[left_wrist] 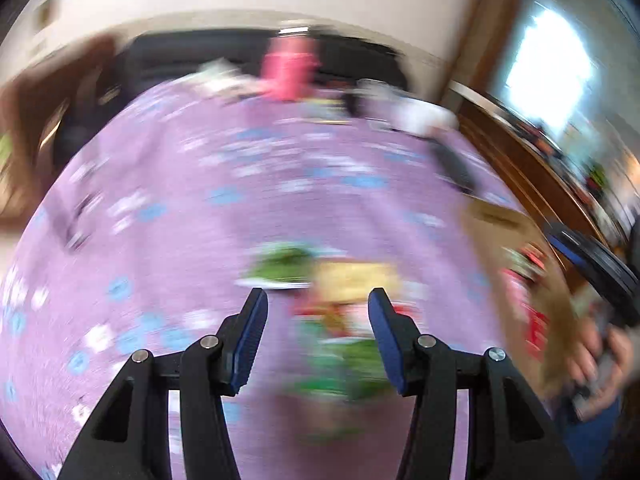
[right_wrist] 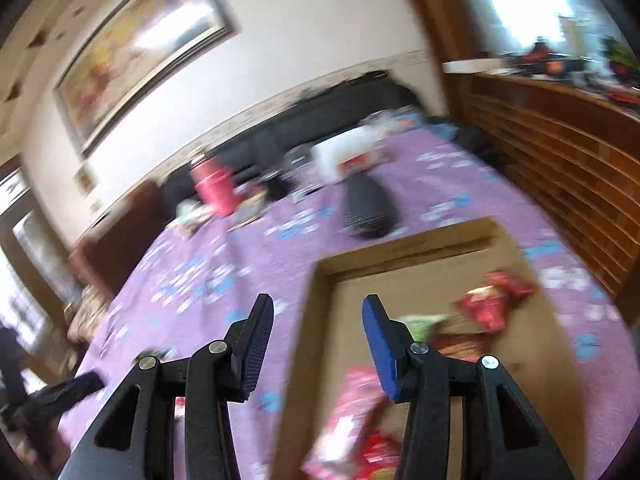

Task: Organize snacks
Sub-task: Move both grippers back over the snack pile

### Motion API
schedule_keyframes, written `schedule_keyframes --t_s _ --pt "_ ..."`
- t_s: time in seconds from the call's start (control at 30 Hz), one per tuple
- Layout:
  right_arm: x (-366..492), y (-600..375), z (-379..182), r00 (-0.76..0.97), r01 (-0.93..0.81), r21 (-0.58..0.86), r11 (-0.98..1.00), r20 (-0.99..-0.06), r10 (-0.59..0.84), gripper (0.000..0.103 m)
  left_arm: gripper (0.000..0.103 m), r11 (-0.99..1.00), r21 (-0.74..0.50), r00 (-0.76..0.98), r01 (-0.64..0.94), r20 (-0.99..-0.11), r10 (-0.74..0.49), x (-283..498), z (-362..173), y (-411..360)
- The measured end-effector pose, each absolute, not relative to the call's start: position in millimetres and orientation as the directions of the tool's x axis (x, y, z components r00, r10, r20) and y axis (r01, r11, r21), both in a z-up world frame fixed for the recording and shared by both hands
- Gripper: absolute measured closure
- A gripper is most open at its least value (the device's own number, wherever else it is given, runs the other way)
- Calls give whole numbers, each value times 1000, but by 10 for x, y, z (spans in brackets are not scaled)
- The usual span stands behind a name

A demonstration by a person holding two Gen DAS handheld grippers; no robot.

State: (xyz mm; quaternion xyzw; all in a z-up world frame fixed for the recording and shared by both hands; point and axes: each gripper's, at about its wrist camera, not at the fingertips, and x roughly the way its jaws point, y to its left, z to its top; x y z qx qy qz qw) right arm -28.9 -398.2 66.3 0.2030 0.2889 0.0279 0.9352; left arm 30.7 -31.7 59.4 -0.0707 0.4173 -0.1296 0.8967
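Both views are blurred by motion. My left gripper (left_wrist: 318, 300) is open and empty above a pile of snack packets (left_wrist: 344, 320), green, yellow and red, lying on the purple tablecloth (left_wrist: 200, 240). A cardboard box (left_wrist: 520, 280) stands to its right with red packets inside. My right gripper (right_wrist: 318, 308) is open and empty above the near left corner of the same cardboard box (right_wrist: 316, 320). Inside the box lie red packets (right_wrist: 486, 300), a green packet (right_wrist: 424, 324) and a pink packet (right_wrist: 352, 412).
A pink canister (right_wrist: 214, 188), a white carton (right_wrist: 348, 152) and a black oblong object (right_wrist: 368, 208) stand toward the far end of the table. A dark sofa (right_wrist: 320, 104) runs behind it. A wooden cabinet (right_wrist: 560, 148) flanks the right side.
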Motion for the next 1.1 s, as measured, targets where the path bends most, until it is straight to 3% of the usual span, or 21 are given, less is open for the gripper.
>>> schedule_keyframes --t_s 0.03,0.1,0.17,0.3,0.43,0.7,0.77,0.87,0.97,1.1 --pt "-256 -3902 642 818 25 418 908 -531 222 53 52 964 -249 637 93 -729 -250 380 490 -159" --pt "-209 -3700 614 775 -41 452 891 -549 314 53 65 968 -247 595 -41 -784 -174 547 360 34" --pt "-196 -3400 607 716 -120 467 876 -571 402 53 65 928 -369 577 -61 -771 -268 598 330 211" --pt "-188 -2715 452 535 -216 504 836 -655 533 53 65 948 -315 587 -36 -775 -235 541 394 149" --pt "-83 -2260 222 437 -166 451 877 -764 475 53 65 954 -300 601 3 -761 -242 503 458 67" --pt "-21 -1732 63 411 -239 329 914 -818 402 52 65 944 -330 564 -10 -781 -267 554 385 123" --pt "15 -1683 30 422 -226 263 938 -841 338 69 65 942 -336 560 0 -780 -278 548 386 111" --pt "26 -1772 42 434 -253 282 926 -822 369 72 65 938 -346 543 23 -783 -302 542 378 82" --pt "-9 -1980 144 490 -276 341 899 -755 437 72 65 912 -404 491 70 -782 -384 557 331 20" --pt "-23 -2314 242 597 -264 411 873 -641 482 72 65 919 -366 464 144 -795 -389 531 321 -191"
